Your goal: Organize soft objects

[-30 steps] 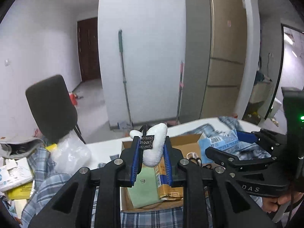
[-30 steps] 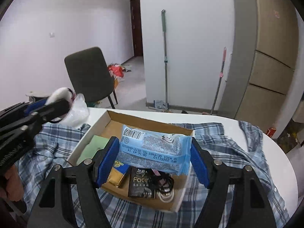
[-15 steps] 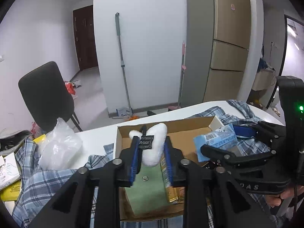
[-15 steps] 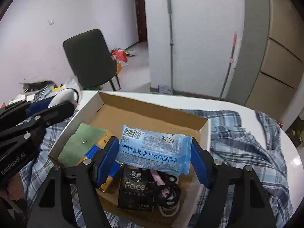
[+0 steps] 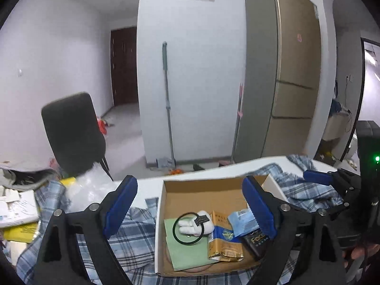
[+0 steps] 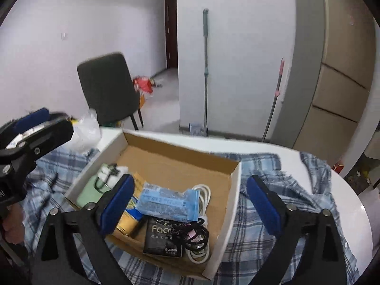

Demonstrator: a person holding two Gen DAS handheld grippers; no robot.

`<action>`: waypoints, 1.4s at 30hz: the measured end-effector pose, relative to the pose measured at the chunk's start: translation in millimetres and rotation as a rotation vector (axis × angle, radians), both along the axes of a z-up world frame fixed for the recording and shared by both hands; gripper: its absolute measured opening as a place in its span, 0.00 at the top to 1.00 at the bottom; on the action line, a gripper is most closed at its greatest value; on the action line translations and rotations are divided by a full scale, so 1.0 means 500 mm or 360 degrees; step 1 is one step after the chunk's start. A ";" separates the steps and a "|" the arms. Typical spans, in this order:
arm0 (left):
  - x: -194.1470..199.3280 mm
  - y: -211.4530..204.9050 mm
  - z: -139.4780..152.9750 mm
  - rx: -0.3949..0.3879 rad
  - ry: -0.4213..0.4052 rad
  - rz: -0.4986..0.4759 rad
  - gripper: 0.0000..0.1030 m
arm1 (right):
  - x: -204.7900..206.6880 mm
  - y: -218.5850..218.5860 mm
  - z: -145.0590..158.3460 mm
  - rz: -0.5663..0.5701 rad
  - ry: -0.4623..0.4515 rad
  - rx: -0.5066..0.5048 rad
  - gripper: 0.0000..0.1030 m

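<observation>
The left black two-finger gripper with blue pads (image 5: 188,204) stands spread wide, nothing between its fingers (image 5: 121,201); the right black two-finger gripper with blue pads (image 6: 187,204) is likewise spread wide and holds nothing; in the right wrist view the left gripper reaches in from the left edge, with a bare hand (image 6: 10,225) gripping its handle below.

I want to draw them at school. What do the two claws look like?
Both are black plastic, with angled arms joined by silver bolts. Each finger ends in a flat blue pad. The left claw has white letters on its side in the right view. The right claw has a black block with a green light behind it.
</observation>
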State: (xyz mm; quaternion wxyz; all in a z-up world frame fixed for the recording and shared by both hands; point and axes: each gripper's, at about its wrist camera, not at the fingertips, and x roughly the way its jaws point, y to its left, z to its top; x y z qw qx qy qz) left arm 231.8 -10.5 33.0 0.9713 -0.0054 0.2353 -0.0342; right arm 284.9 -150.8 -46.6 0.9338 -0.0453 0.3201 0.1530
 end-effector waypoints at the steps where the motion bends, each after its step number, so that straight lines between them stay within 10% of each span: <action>1: -0.015 0.000 0.010 -0.0011 -0.0030 0.0009 0.11 | -0.010 -0.006 0.012 -0.0006 -0.0029 0.0020 0.03; 20: -0.323 0.004 0.148 0.0020 -0.0487 0.0080 0.00 | -0.311 -0.092 0.199 -0.0010 -0.0685 0.0283 0.00; 42: -0.443 0.014 -0.020 0.0033 -0.0486 0.0180 0.00 | -0.443 -0.094 0.036 -0.0007 -0.0744 0.0264 0.00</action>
